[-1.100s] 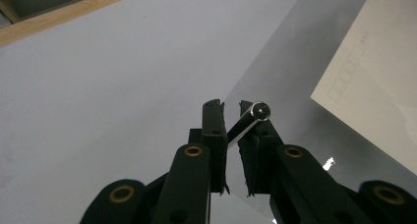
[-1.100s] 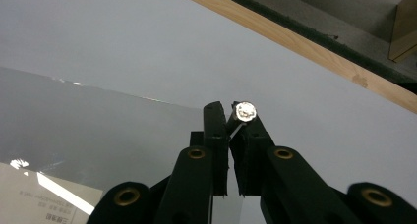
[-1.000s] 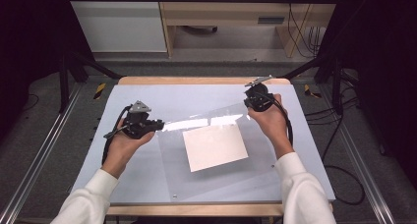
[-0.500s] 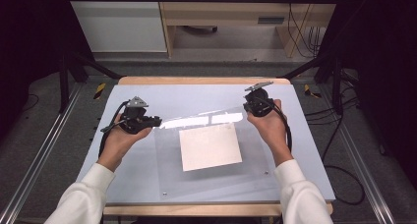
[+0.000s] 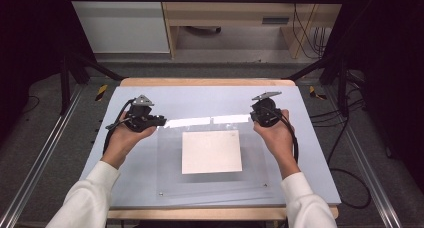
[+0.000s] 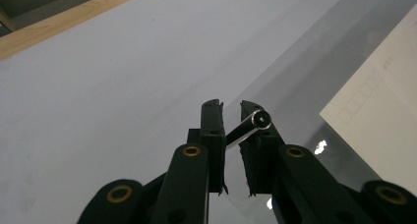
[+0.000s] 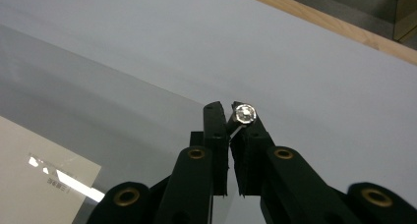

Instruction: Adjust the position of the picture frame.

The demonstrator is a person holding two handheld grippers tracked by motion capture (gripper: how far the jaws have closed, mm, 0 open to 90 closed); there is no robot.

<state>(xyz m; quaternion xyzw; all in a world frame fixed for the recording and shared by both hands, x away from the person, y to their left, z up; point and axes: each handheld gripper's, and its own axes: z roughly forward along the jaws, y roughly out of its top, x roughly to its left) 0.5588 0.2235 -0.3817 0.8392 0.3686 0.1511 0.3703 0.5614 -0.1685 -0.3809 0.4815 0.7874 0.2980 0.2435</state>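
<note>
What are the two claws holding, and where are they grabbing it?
Both hold the clear plastic sheet by its far corners: the left claw pinches one corner by its bolt, the right claw the other. White paper lies under it.

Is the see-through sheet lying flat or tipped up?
Tipped up. The clear sheet is pinched at its far corners by the left gripper and right gripper; its near edge rests on the table.

Overhead light lit the pale grey rectangular table mat [image 5: 210,95] evenly, while the surroundings beyond it fell dark. A white glare band streaked the clear acrylic sheet [image 5: 210,122] on that mat. The high view looked slightly soft.
</note>
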